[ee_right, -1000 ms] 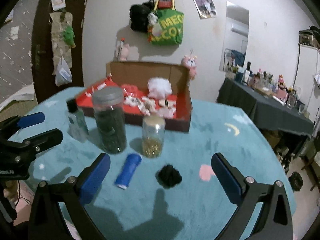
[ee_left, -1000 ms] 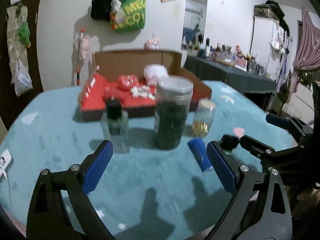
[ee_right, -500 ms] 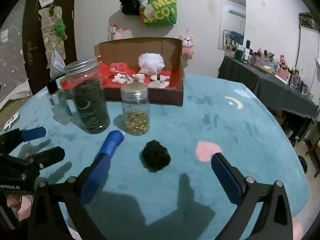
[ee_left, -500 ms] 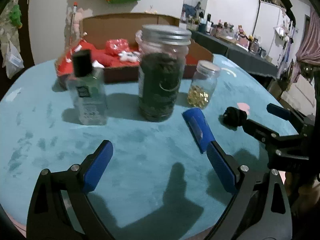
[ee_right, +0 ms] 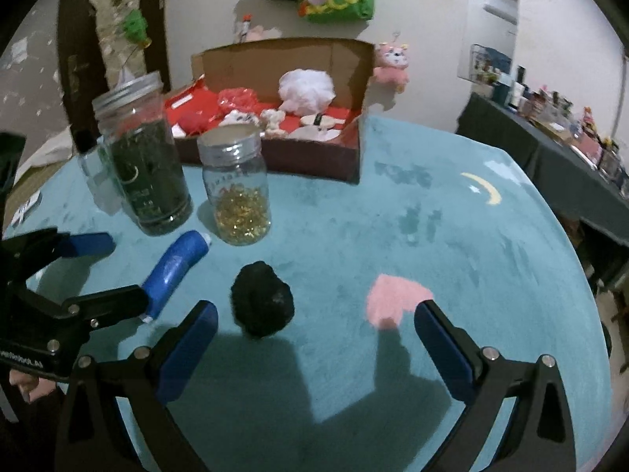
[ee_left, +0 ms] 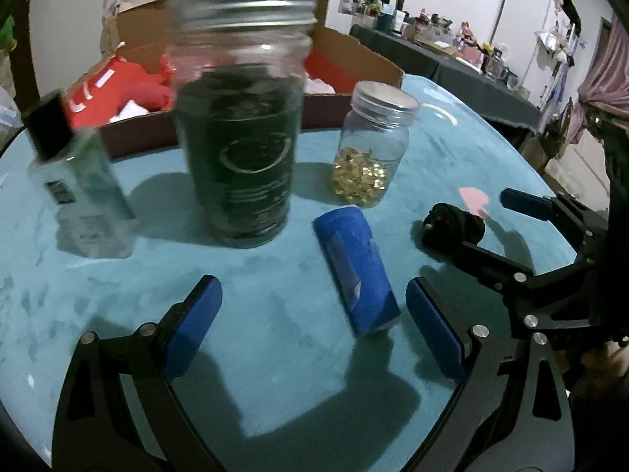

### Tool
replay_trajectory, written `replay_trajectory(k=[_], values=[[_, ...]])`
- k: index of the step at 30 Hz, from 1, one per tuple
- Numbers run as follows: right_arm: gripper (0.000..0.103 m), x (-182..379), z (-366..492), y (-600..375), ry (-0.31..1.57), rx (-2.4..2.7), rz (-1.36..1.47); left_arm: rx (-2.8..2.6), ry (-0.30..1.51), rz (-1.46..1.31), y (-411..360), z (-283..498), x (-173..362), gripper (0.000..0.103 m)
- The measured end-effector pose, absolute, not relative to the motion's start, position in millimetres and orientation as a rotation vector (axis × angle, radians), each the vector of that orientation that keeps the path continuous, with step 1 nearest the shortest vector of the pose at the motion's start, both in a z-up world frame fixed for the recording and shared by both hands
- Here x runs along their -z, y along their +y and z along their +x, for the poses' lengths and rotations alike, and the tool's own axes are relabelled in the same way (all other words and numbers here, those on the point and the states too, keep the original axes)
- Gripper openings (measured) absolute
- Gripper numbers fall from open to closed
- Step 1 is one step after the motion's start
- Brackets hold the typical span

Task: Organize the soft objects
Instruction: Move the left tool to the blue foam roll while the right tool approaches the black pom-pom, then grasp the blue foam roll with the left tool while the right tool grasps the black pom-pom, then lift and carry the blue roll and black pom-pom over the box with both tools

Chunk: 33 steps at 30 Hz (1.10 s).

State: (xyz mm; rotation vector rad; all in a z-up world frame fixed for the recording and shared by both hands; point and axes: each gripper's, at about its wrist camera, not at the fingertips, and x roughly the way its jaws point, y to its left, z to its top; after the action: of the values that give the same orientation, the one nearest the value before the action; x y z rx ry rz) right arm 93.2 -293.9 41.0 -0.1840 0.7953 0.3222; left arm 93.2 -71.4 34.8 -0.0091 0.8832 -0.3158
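Note:
A black fluffy ball (ee_right: 262,299) lies on the teal tablecloth, just ahead of my right gripper (ee_right: 316,322) and close to its left finger; the jaws are open and empty. The same black ball (ee_left: 452,228) shows in the left wrist view beside the right gripper (ee_left: 491,224). A blue tube (ee_left: 355,267) lies on the cloth between the fingers of my open left gripper (ee_left: 312,306), nearer the right one. At the back an open cardboard box (ee_right: 314,163) with a red lining holds a white fluffy ball (ee_right: 306,90) and several small soft toys.
A tall jar of dark green stuff (ee_left: 240,118), a small jar of gold beads (ee_left: 369,157) and a clear bottle with a black cap (ee_left: 78,181) stand between the grippers and the box. A pink patch (ee_right: 397,295) marks the cloth. A dark side table (ee_right: 550,149) stands at the right.
Both grippers have moved forward and lower over the table. The left one has closed in on the blue tube and the jars, the right one on the black ball. Nothing has been gripped.

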Motion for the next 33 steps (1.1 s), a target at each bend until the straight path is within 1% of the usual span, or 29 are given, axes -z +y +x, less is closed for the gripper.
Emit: replay_trajectory(k=[1, 2, 4, 5, 6, 7, 8, 9, 11, 14, 24, 33], values=[[0.098, -40, 96, -293, 0.802, -0.341, -0.192, 0.319, 0.885, -0.001, -74, 95, -34, 0.095], [0.094, -38, 98, -292, 0.810, -0.360, -0.196, 0.319, 0.887, 0.012, -77, 97, -32, 0.095], [0.089, -35, 104, -289, 0.824, -0.386, -0.206, 0.324, 0.883, 0.031, -83, 99, -31, 0.082], [0.082, -34, 105, -289, 0.826, -0.392, -0.209, 0.335, 0.881, 0.041, -86, 100, -31, 0.073], [0.069, -32, 106, -287, 0.832, -0.419, -0.206, 0.343, 0.880, 0.056, -89, 101, -30, 0.065], [0.060, -30, 107, -286, 0.842, -0.456, -0.195, 0.344, 0.871, 0.077, -93, 101, -30, 0.058], [0.045, -29, 107, -286, 0.846, -0.475, -0.188, 0.351, 0.861, 0.097, -96, 100, -30, 0.044], [0.031, -31, 105, -285, 0.829, -0.496, -0.186, 0.374, 0.855, 0.107, -98, 99, -31, 0.035], [0.029, -33, 102, -283, 0.822, -0.530, -0.170, 0.393, 0.851, 0.109, -98, 97, -32, 0.026], [0.029, -36, 98, -282, 0.810, -0.534, -0.142, 0.411, 0.846, 0.115, -95, 96, -35, 0.025], [0.029, -56, 77, -260, 0.755, -0.529, -0.099, 0.438, 0.792, 0.092, -63, 82, -58, 0.024], [0.029, -59, 63, -222, 0.739, -0.555, -0.087, 0.450, 0.771, 0.083, -37, 72, -65, 0.024]])
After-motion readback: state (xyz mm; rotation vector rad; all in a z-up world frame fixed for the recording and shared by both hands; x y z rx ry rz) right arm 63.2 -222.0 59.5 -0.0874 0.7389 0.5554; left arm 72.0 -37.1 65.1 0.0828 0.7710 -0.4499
